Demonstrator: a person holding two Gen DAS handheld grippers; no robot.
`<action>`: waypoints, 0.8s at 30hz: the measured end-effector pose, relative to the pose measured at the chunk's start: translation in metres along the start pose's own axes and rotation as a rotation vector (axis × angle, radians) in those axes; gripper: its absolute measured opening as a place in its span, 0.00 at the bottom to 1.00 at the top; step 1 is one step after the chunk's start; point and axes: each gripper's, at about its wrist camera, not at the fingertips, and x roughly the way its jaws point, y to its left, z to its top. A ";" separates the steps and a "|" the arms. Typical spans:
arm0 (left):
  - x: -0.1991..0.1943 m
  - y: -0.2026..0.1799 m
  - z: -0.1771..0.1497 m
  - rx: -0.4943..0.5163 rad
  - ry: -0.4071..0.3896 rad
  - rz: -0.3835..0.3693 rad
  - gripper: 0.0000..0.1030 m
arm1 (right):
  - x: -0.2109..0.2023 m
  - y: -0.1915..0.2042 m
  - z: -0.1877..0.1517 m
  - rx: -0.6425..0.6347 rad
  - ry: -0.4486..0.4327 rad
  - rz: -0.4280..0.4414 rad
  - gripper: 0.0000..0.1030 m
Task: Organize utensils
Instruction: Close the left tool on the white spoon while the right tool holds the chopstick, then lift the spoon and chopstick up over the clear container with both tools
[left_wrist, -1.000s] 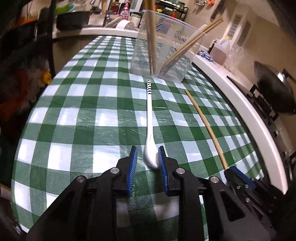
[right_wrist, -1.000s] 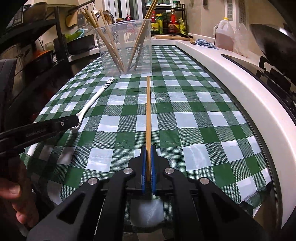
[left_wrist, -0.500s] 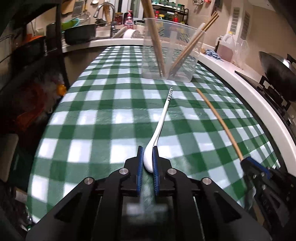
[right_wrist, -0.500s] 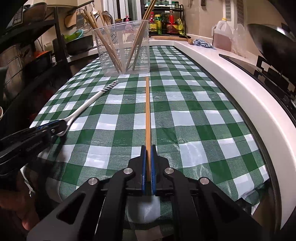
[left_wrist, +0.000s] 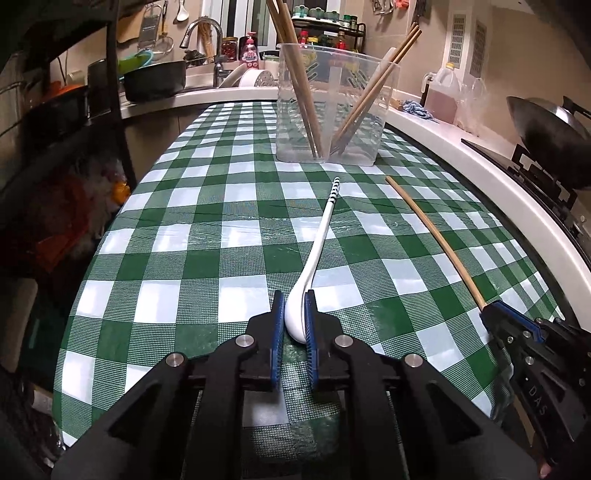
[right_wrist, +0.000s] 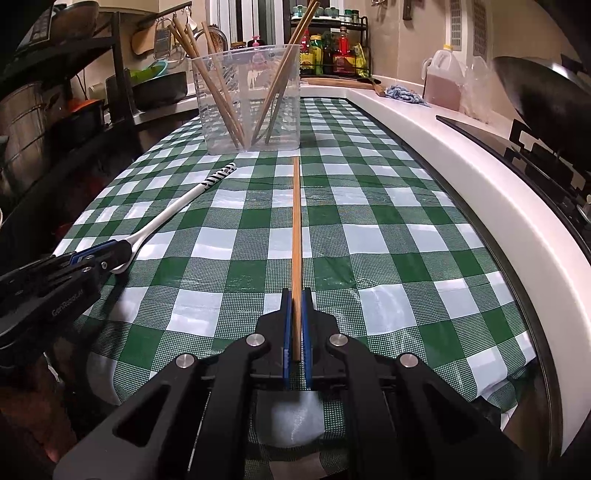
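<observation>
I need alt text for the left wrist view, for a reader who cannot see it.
The left gripper is shut on the bowl of a white long-handled spoon lying on a green-and-white checked tablecloth. Beyond stands a clear plastic container holding wooden chopsticks; at right, the right gripper holds a single wooden chopstick.

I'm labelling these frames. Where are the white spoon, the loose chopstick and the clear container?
white spoon (left_wrist: 317, 247), left wrist view, mid-handle.
loose chopstick (right_wrist: 296, 229), right wrist view, mid-shaft.
clear container (right_wrist: 251, 122), right wrist view, front wall.
</observation>
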 end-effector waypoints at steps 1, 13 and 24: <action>0.000 0.000 0.000 0.002 -0.002 0.001 0.10 | 0.000 0.000 0.000 0.000 -0.001 0.001 0.05; -0.001 -0.004 -0.001 0.031 -0.010 0.016 0.10 | -0.001 0.000 -0.001 -0.006 -0.006 0.004 0.05; -0.026 0.000 0.002 0.037 -0.054 0.010 0.10 | -0.035 0.000 0.014 -0.009 -0.079 -0.003 0.05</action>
